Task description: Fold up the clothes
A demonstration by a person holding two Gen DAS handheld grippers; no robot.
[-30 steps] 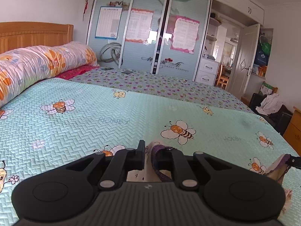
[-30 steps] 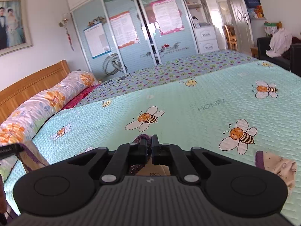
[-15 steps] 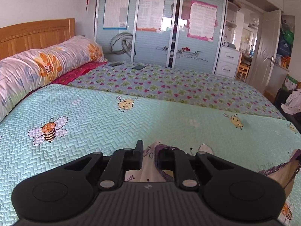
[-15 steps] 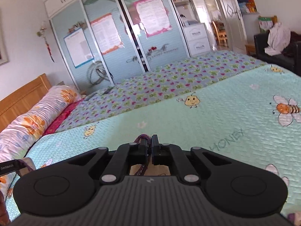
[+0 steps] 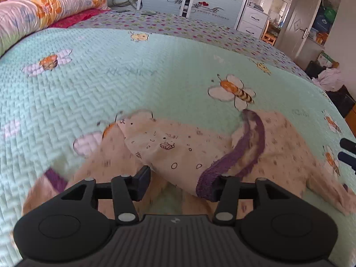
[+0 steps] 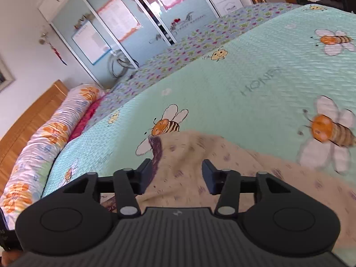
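Observation:
A cream garment (image 5: 178, 146) with small prints and purple trim (image 5: 242, 155) lies rumpled on the green bee-print quilt (image 5: 133, 77). My left gripper (image 5: 178, 181) hangs low over its near edge with its jaws opening. Cloth lies between the fingers, and the purple band rests against the right finger (image 5: 214, 189) without being pinched. In the right wrist view the same garment (image 6: 222, 155) spreads under my right gripper (image 6: 176, 175). Its jaws are also opening, the cloth loose between them, and a purple cuff (image 6: 156, 149) sits just ahead of the left finger.
A rolled floral duvet (image 5: 44, 9) and a wooden headboard (image 6: 26, 120) line the left side of the bed. A heart-print sheet (image 5: 189, 26) covers the far half. Beyond it stand sliding wardrobe doors (image 6: 124, 26), and a dark sofa with clothes (image 5: 329, 80) sits off the right edge.
Both grippers have dropped toward the bed and tilted downward. Both pairs of jaws have gone from pinching the garment to standing apart, and the garment now lies on the quilt.

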